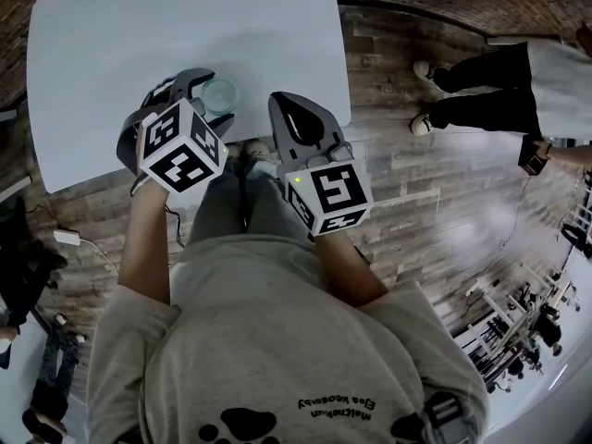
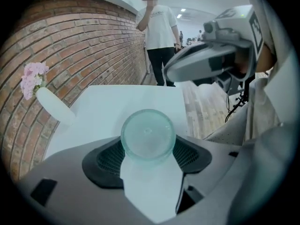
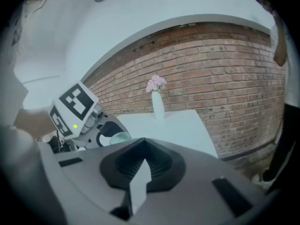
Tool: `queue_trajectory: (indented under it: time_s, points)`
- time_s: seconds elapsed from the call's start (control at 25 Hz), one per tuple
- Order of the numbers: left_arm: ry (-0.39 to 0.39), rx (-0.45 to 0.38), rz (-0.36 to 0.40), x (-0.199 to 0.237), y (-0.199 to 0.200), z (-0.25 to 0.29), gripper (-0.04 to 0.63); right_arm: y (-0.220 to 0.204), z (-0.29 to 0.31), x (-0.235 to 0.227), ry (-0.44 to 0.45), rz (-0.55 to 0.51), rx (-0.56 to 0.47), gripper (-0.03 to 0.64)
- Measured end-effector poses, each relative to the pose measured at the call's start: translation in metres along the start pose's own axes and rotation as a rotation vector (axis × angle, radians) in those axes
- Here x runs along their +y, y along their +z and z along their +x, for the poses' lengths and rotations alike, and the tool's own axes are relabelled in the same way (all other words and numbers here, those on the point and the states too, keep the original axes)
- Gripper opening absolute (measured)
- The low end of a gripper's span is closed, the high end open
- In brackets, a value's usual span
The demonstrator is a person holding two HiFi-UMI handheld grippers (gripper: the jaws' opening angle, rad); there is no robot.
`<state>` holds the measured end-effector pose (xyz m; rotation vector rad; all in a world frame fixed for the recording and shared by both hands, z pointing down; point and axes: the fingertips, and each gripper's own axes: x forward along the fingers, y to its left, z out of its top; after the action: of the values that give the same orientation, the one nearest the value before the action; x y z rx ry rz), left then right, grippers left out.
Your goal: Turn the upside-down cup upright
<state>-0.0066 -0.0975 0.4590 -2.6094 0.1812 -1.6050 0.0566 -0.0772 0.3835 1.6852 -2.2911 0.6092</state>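
A clear cup [image 1: 222, 92] stands upside down near the front edge of the white table [image 1: 139, 26], its flat base facing up. My left gripper [image 1: 211, 100] reaches down over it with one jaw on each side. In the left gripper view the cup's base [image 2: 148, 135] fills the gap between the ribbed pads [image 2: 108, 157], which press on its sides. My right gripper [image 1: 280, 102] hovers to the cup's right over the table edge, shut and holding nothing. The right gripper view shows its jaws meeting at the tip [image 3: 142, 148], with the left gripper and cup [image 3: 117, 138] beyond.
A white vase with pink flowers [image 2: 51, 104] stands at the far side of the table by a brick wall [image 3: 225, 78]. A person [image 2: 159, 27] stands beyond the table, and another person's legs [image 1: 481, 91] are on the wooden floor to the right.
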Motion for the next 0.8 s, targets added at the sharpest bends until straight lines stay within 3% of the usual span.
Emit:
queue_trajectory:
  time_s: [0.28,0.8]
  points:
    - [-0.004,-0.012,-0.003,0.006,0.003,0.011,0.322,0.020,-0.040,0.009,-0.013,-0.091,-0.024,0.006]
    - [0.002,0.001,0.026,0.011,0.006,0.032,0.322,0.025,-0.055,0.018,-0.017,-0.077,-0.054,0.006]
